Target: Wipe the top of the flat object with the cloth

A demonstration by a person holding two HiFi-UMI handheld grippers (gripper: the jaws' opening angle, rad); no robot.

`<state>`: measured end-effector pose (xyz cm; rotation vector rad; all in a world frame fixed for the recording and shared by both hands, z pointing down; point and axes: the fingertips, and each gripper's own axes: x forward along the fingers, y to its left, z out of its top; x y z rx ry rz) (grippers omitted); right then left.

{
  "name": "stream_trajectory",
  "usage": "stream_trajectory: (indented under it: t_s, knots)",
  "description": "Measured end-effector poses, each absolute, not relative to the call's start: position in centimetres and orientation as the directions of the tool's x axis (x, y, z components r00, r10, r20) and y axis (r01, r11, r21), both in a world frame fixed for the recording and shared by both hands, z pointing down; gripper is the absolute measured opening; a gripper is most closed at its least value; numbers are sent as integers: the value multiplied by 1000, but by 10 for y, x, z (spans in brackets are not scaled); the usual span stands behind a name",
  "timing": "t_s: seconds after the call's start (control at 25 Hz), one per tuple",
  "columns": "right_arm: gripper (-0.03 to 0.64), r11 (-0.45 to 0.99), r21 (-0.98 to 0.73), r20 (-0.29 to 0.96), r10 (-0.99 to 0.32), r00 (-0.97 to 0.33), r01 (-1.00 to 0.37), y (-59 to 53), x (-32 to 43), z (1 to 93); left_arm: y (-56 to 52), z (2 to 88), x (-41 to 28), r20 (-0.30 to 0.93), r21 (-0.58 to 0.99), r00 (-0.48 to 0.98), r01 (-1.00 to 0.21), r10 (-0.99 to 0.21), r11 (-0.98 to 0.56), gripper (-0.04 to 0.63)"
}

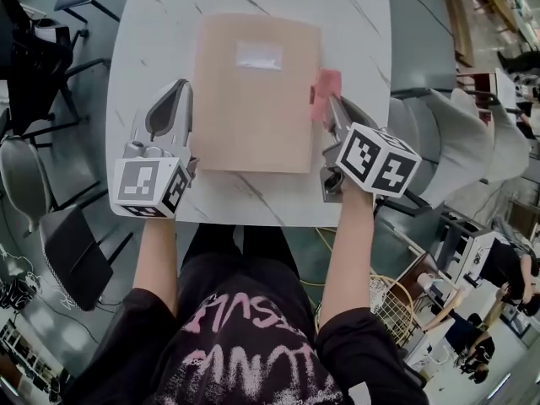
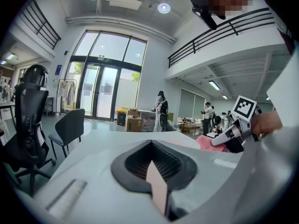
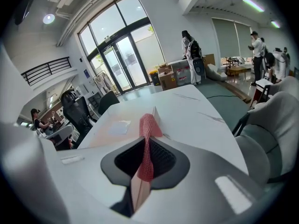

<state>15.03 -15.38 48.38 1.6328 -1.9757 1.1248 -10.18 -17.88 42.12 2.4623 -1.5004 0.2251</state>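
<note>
Right tool (image 1: 331, 104) pinches cloth (image 1: 326, 83) at right edge of flat obj (image 1: 253, 99), mid table (image 1: 160, 32); left tool (image 1: 183, 87) pressed together, empty, just beside its left edge. Risk: obj unpinned, so wipe may drag it, or cloth slips out.

Tall glass doors (image 2: 105, 92), mezzanine railing (image 2: 219, 34), grey chair (image 2: 70, 125), ceiling spotlights (image 2: 163, 7).

The person is wearing a black top (image 1: 245, 344) with scratchy pink letters (image 1: 253, 323) and black sleeves (image 1: 126, 319). Closer to the surface (image 1: 160, 24) than the top, the left gripper (image 1: 180, 87) and right gripper (image 1: 334, 101) are showing pale grey shells, dark ribbed insides and thin tan fingers (image 3: 140, 192). Each is carrying a white cube (image 1: 150, 186) with black square marks.
</note>
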Motion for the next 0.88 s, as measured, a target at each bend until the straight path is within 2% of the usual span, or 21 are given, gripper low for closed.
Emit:
stream_trajectory:
  t_s: [0.28,0.64,0.88]
  knots:
    - [49,156,-409,643,-650,-405,-899,-161,77,465,-175,415,-115,249,129,438,-899,-864,-418,2]
    - [49,330,-512,609,-512,-606,-793,-136,-53,467,-169,408,-150,238,125,387,-922,-891,-367,2]
    - [49,381,-536,611,-441,-657,-754,-122,-99,475,-167,410,-174,245,122,363,-931,-899,-343,2]
